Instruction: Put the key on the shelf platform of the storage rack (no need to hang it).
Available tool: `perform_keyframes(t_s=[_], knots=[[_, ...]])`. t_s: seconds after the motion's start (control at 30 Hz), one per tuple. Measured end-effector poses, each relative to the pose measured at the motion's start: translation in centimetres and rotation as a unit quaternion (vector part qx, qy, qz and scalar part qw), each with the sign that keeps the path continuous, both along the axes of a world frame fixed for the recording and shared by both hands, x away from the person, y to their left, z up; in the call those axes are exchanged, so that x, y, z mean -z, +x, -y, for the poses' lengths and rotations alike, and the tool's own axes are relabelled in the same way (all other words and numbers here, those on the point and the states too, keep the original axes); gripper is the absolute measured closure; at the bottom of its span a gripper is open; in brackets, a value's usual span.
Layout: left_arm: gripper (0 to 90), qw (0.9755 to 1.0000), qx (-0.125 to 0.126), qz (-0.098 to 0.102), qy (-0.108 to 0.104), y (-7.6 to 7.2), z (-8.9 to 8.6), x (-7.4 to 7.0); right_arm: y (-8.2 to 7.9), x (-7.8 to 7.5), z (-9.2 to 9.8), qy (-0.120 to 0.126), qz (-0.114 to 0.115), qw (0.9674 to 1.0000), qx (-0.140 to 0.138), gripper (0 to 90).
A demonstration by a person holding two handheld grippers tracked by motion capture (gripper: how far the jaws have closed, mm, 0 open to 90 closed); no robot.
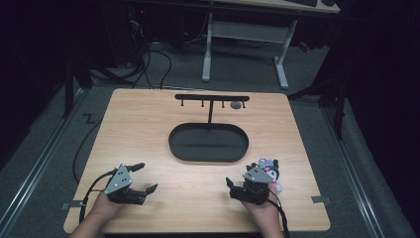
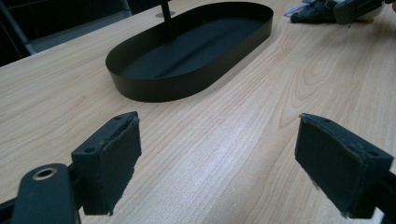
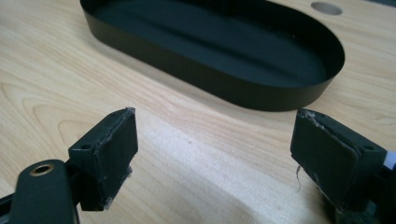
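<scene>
Right at the near edge of the table (image 1: pixel 148 114) we've got both hands in, each with its tool. The left gripper (image 1: pixel 146 177) sits low at the left, its jaws spread wide apart with nothing between them. Along its own camera we see the two black pads (image 2: pixel 109 161) standing well apart over bare wood grain.

Over on the right, the right gripper (image 1: pixel 233 187) rests near the front edge too. We look down its jaws and they are apart as well, the worn pads (image 3: pixel 109 151) framing empty tabletop, no object in the gap. Nothing clamped on either side, folks.

Now the thing nearest our right gripper: a small plush toy (image 1: pixel 270 168), dark with touches of purple and white. It lies on the wood just behind and beside the right hand, close against the tool's body. Whether they touch, we cannot tell. From the left gripper view we catch it as a dark lump (image 2: pixel 313 11) at the far top right, with the other tool right beside it.

Mid-table sits the black oval tray (image 1: pixel 173 144), shallow-walled, nothing in it. In the right gripper view its wall (image 3: pixel 210 79) curves just ahead of the jaws. Rising from the tray's far side is a black T-shaped stand (image 1: pixel 211 99), with short pegs hanging under its crossbar. A small grey round spot (image 1: pixel 236 105) lies on the table just beyond it.
</scene>
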State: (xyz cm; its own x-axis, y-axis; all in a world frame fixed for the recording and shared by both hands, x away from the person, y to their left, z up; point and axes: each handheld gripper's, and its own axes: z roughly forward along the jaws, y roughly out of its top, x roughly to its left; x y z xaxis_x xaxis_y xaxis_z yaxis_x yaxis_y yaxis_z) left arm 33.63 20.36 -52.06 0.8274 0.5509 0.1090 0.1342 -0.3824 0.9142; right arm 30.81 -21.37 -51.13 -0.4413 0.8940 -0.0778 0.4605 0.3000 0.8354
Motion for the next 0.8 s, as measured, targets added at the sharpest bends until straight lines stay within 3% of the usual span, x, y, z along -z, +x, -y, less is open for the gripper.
perform_keyframes(t_s=[0.27, 0.8], knots=[[15.4, 1.0, -0.003, 0.0, 0.001, -0.01, 0.03, 0.0, -0.03, 0.13, 0.05, -0.005, 0.001, 1.0, 0.001, 15.1], [15.4, 1.0, -0.002, 0.002, 0.0, 0.0, 0.05, 0.0, -0.07, -0.34, 0.5, 0.017, -0.006, 0.9998, 0.01, 15.6]])
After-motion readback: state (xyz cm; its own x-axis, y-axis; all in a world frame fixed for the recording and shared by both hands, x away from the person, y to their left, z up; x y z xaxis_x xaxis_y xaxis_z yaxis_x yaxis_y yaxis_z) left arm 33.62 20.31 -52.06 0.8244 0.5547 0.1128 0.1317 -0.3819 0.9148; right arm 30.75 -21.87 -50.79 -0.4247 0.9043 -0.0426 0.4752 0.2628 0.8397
